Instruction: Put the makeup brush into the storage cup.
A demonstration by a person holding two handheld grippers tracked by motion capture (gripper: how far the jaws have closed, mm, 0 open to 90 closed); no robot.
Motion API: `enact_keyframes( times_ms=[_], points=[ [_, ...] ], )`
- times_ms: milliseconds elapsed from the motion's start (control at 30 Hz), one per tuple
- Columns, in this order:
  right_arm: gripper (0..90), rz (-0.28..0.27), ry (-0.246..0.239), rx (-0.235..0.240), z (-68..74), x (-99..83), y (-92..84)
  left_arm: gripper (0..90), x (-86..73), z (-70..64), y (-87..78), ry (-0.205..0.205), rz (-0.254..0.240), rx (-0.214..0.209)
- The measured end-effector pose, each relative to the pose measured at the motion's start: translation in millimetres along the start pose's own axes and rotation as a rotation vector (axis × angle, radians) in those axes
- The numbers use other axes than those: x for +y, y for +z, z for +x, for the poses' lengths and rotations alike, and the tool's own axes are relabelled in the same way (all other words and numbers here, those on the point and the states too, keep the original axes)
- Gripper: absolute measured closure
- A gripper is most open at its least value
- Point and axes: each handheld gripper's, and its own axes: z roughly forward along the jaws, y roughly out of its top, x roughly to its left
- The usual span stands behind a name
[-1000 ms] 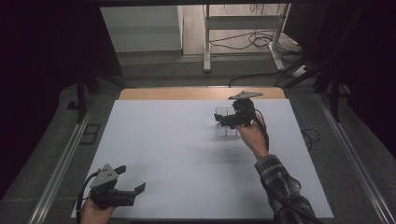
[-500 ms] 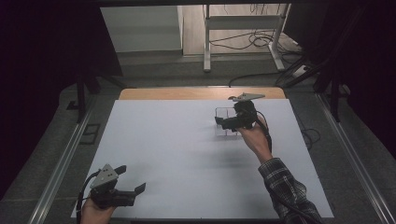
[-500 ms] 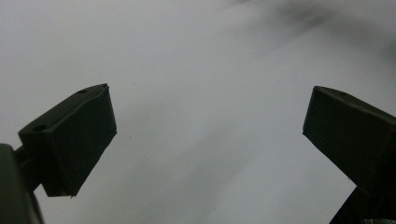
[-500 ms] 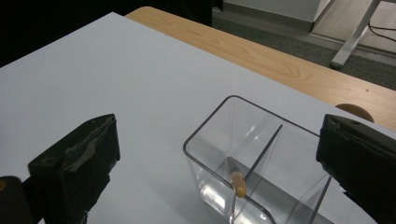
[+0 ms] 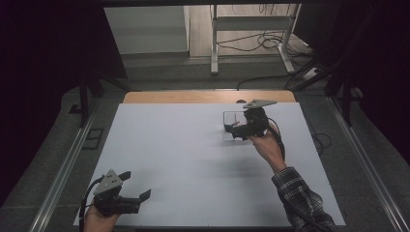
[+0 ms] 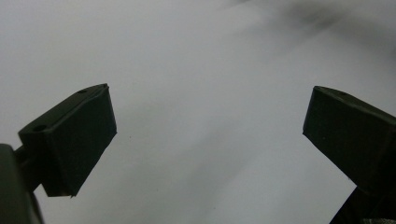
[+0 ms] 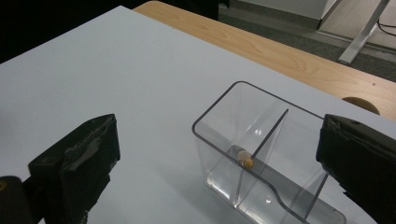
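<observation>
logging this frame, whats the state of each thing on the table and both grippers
clear box: upright on the white table cover, open top, split by a divider
small yellowish piece: lying inside the clear box, against the divider
right gripper: open, jaws either side of the clear box, nothing held
left gripper: open, empty, over bare cover

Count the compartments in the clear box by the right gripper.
2: the clear box is split by one divider; the nearer compartment holds a small yellowish piece, the farther one sits toward the wooden table edge.
</observation>
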Motion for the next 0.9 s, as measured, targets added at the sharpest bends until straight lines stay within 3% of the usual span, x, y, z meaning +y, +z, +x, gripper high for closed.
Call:
enact_keyframes(
  times_ms=[900],
  points=[
    [0.0,-0.02,-0.022,0.042,13.6,-4.8,-20.2,2.8,-0.1,0.2,-0.7,-0.001,-0.003,0.001]
  ],
)
